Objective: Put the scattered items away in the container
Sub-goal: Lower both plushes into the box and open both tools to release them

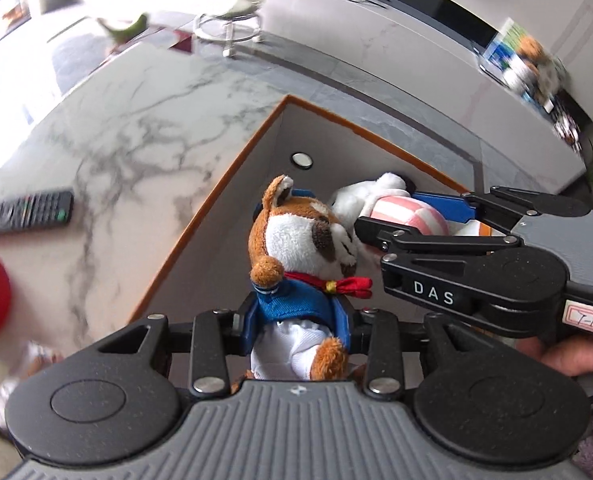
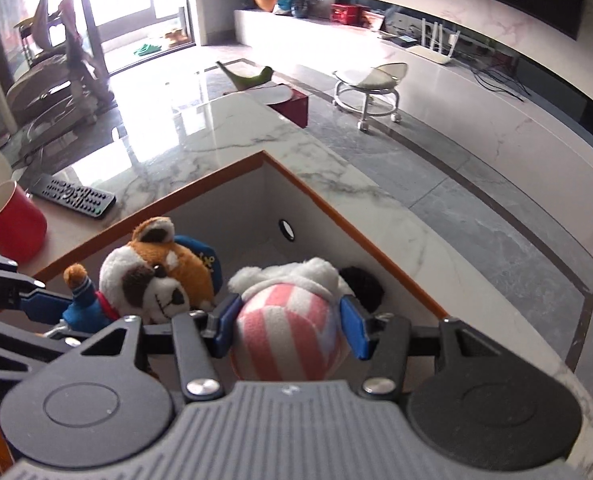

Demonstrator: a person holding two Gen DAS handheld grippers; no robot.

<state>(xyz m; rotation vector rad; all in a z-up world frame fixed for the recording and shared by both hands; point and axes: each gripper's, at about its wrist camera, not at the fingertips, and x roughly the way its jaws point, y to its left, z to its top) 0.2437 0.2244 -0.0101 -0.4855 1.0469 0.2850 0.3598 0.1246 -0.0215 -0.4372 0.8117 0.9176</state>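
Observation:
My left gripper is shut on a brown-and-white plush dog in a blue jacket and red scarf, held over the open grey container with an orange rim. My right gripper is shut on a white plush in pink-and-white stripes, also over the container. The two toys touch side by side. The dog shows left of the striped plush in the right wrist view; the striped plush shows right of the dog in the left wrist view.
The container sits on a marble table. A black remote and a red cup lie left of it. A rolling stool and a dark red box stand on the floor beyond.

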